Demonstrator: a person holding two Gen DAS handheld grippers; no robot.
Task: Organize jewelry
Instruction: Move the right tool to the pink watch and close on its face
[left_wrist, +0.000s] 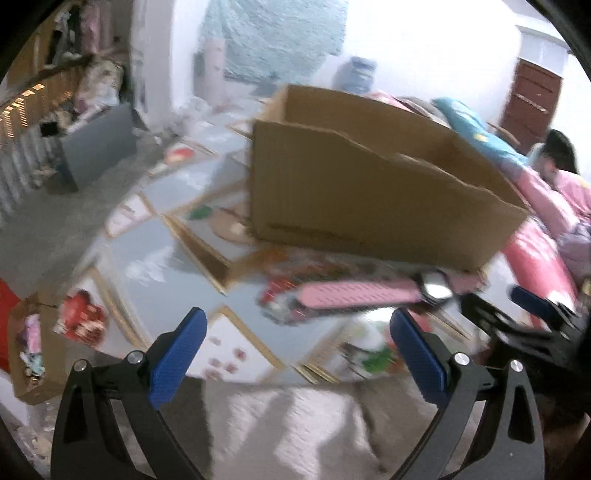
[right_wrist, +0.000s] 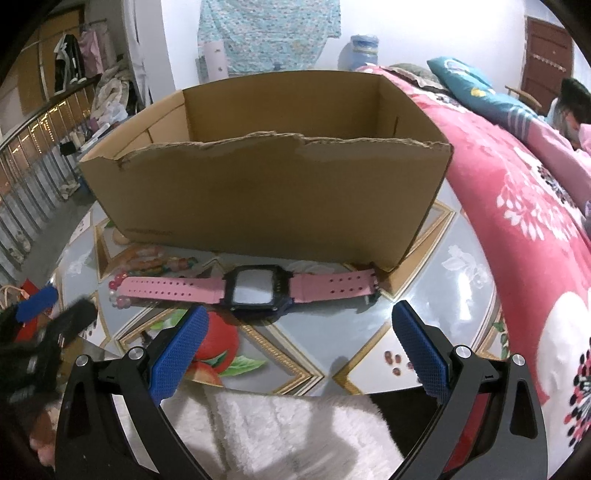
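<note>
Only right wrist view shows beads (right_wrist: 147, 264) beside watch (right_wrist: 255, 290).

The left wrist view is smeared by motion blur: the cardboard box (left_wrist: 369, 184) and pink watch (left_wrist: 354, 293) lose their edges. The right wrist view is sharp. Bright indoor light washes out the white wall (right_wrist: 424, 33) and glares off the glossy desk (right_wrist: 454, 306). Fisheye distortion bends both pictures, with dark vignetted corners.
</note>
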